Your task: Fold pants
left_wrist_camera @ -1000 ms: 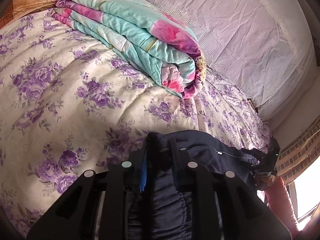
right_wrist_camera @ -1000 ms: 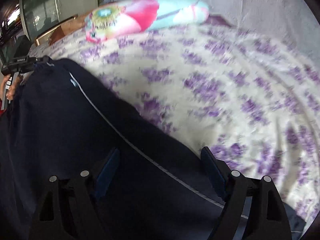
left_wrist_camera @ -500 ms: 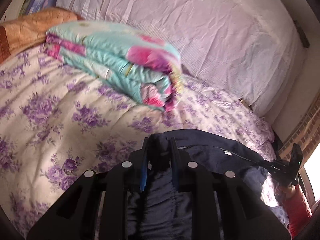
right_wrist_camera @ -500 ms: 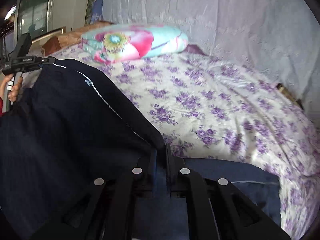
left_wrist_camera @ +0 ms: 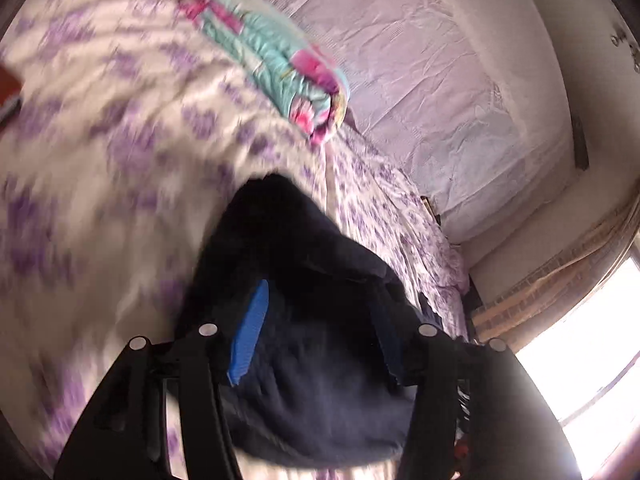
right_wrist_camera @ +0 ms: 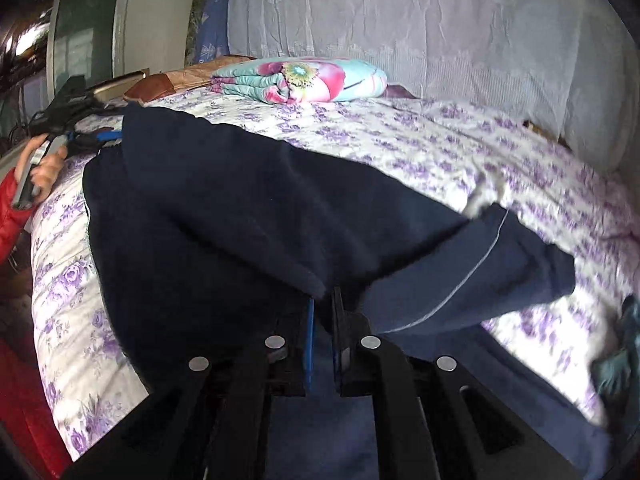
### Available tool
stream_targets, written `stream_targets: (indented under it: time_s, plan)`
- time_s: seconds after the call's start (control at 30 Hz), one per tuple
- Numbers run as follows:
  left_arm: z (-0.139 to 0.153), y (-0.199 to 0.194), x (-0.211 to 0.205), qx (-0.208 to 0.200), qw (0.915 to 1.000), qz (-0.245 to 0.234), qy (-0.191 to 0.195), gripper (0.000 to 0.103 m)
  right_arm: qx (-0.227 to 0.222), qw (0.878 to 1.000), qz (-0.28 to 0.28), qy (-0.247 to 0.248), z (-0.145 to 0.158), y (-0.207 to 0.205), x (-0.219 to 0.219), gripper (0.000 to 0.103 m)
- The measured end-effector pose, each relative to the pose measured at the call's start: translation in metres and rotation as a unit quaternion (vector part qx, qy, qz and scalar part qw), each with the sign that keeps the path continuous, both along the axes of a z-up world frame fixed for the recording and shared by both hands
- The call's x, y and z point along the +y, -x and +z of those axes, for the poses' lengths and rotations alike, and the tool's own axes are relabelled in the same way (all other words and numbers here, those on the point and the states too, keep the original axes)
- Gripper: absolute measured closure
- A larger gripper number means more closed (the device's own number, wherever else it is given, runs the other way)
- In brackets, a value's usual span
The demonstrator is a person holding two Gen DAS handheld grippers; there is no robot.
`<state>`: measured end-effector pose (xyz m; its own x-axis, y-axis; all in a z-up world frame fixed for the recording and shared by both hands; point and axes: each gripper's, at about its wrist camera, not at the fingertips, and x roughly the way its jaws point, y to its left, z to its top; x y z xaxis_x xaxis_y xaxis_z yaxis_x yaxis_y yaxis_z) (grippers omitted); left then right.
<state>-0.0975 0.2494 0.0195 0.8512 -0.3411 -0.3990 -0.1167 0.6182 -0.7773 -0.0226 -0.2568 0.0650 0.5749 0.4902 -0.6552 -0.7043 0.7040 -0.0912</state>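
Observation:
Dark navy pants (right_wrist_camera: 248, 216) with a thin pale side stripe lie across the purple-flowered bedspread (right_wrist_camera: 460, 148). My right gripper (right_wrist_camera: 323, 312) is shut on a fold of the pants near the middle, and one leg (right_wrist_camera: 480, 268) trails to the right. In the left wrist view my left gripper (left_wrist_camera: 320, 304) is open, its blue-padded fingers (left_wrist_camera: 250, 332) spread apart over the bunched waist end of the pants (left_wrist_camera: 312, 360). The left gripper also shows in the right wrist view (right_wrist_camera: 76, 116) at the pants' far left end, held by a hand in a red sleeve.
A folded turquoise and pink quilt (right_wrist_camera: 304, 80) lies at the back of the bed, also in the left wrist view (left_wrist_camera: 280, 64). A pale cloth-covered headboard (right_wrist_camera: 420, 28) stands behind. A bright window (left_wrist_camera: 592, 352) is at the right. A teal cloth (right_wrist_camera: 620, 356) lies at the bed's right edge.
My left gripper has opened and let go of the waistband, and its view has swung, blurred. My right gripper stays shut on the pants and has lifted the fold over.

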Motion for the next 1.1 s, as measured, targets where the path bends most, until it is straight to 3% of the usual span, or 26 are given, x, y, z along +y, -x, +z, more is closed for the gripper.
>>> stream_targets:
  time_s: [0.13,0.3,0.43,0.5,0.53,0.57,0.77,0.87,1.03,1.1]
  plan:
    - [0.000,0.002,-0.024,0.005,0.9998,-0.017,0.007,0.045,0.007,1.000,0.005,-0.010,0.000,-0.007,0.001,0.095]
    - [0.005,-0.011,-0.023,0.009,0.9996,0.024,0.014,0.032,0.012,1.000,0.004,-0.014,-0.006,-0.007,0.001,0.095]
    - [0.010,-0.024,-0.024,0.044,0.9979,0.043,-0.020,0.031,0.017,1.000,0.003,-0.015,-0.007,-0.007,0.002,0.095]
    - [0.013,-0.029,-0.029,0.052,0.9966,0.036,-0.053,0.058,0.020,1.000,0.003,-0.017,-0.007,-0.008,0.001,0.095]
    - [0.011,-0.034,-0.030,0.056,0.9970,0.015,-0.052,0.079,0.021,1.000,0.003,-0.019,-0.006,-0.008,0.001,0.095]
    - [0.008,-0.035,-0.029,0.059,0.9974,0.010,-0.040,0.082,0.023,0.999,0.003,-0.023,-0.004,-0.009,-0.001,0.096]
    - [0.024,-0.010,-0.031,0.033,0.9984,-0.007,-0.045,0.086,-0.012,0.999,-0.004,-0.033,0.032,0.014,-0.013,0.095]
    - [0.028,0.010,-0.031,0.029,0.9981,-0.027,-0.048,0.086,-0.002,0.999,0.009,-0.032,0.044,0.037,-0.022,0.095]
    - [-0.010,0.021,-0.027,0.085,0.9937,-0.041,-0.060,0.086,0.035,0.998,0.032,0.029,0.006,0.070,-0.011,0.095]
    - [-0.019,0.023,-0.026,0.080,0.9950,-0.039,-0.046,0.086,0.040,0.998,0.026,0.049,-0.015,0.072,-0.005,0.095]
